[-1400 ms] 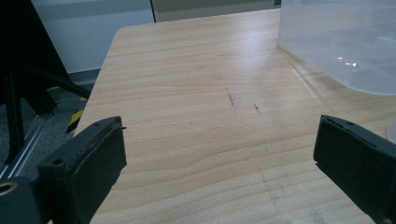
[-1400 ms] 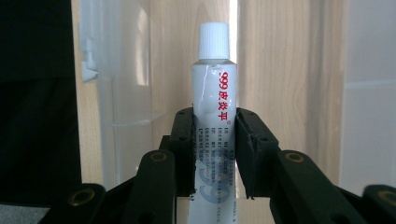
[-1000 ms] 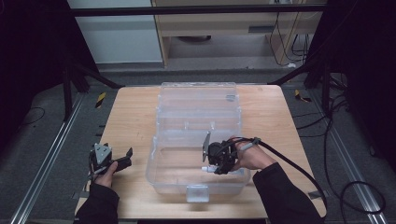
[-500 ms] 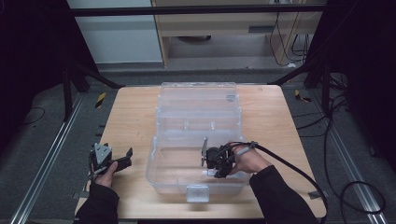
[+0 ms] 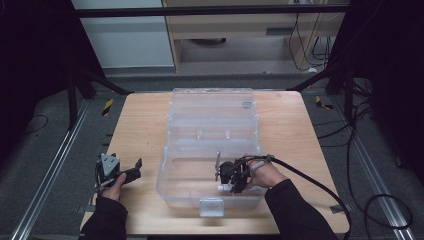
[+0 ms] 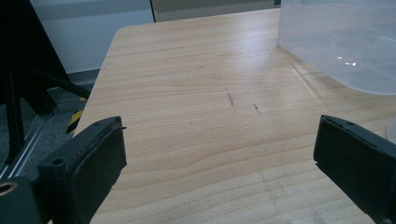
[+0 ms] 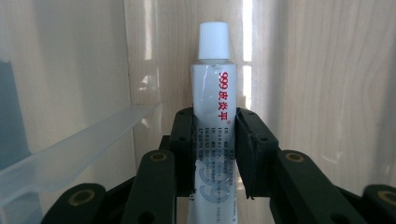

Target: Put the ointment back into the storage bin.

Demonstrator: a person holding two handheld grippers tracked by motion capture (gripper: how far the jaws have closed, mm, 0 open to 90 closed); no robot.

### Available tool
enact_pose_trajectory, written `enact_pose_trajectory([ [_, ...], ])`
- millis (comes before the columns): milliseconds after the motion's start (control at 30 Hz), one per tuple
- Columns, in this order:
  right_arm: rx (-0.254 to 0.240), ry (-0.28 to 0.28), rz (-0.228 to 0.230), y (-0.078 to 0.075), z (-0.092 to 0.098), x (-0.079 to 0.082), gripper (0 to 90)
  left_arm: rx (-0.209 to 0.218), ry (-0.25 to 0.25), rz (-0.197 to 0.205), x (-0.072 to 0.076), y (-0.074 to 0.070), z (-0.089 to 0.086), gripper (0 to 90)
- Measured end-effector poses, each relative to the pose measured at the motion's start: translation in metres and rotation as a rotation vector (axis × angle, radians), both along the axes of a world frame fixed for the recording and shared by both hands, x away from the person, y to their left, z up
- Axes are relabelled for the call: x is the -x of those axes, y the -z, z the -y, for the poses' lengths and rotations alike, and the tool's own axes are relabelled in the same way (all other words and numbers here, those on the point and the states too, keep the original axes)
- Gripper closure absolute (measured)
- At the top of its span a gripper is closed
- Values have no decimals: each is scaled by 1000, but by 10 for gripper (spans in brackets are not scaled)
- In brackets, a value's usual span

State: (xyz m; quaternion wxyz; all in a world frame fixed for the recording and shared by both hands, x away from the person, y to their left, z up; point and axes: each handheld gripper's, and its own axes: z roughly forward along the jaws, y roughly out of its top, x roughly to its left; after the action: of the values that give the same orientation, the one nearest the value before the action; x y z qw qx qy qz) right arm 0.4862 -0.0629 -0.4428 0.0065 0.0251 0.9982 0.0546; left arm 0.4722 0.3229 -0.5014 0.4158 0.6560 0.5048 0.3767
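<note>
Right gripper (image 7: 215,154) is clamped on a white tube (image 7: 213,88) inside the clear bin (image 5: 172,165), divider wall (image 7: 79,144) at 9 o'clock. Left gripper (image 6: 219,154) gapes wide over bare table (image 6: 196,93).

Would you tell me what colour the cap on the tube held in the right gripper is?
White; the cap of the tube shows best in the right gripper view.

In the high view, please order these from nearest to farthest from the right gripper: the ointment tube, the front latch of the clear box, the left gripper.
1. Ointment tube: clamped in the right gripper, inside the clear box.
2. Front latch: on the box's near wall.
3. Left gripper: outside the box, at the table's left.
</note>
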Motion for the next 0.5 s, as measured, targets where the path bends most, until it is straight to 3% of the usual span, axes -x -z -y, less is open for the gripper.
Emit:
enact_pose_trajectory([
  [500,13,20,4,9,-2,-3,695,0,0,0,0,0,0,18],
])
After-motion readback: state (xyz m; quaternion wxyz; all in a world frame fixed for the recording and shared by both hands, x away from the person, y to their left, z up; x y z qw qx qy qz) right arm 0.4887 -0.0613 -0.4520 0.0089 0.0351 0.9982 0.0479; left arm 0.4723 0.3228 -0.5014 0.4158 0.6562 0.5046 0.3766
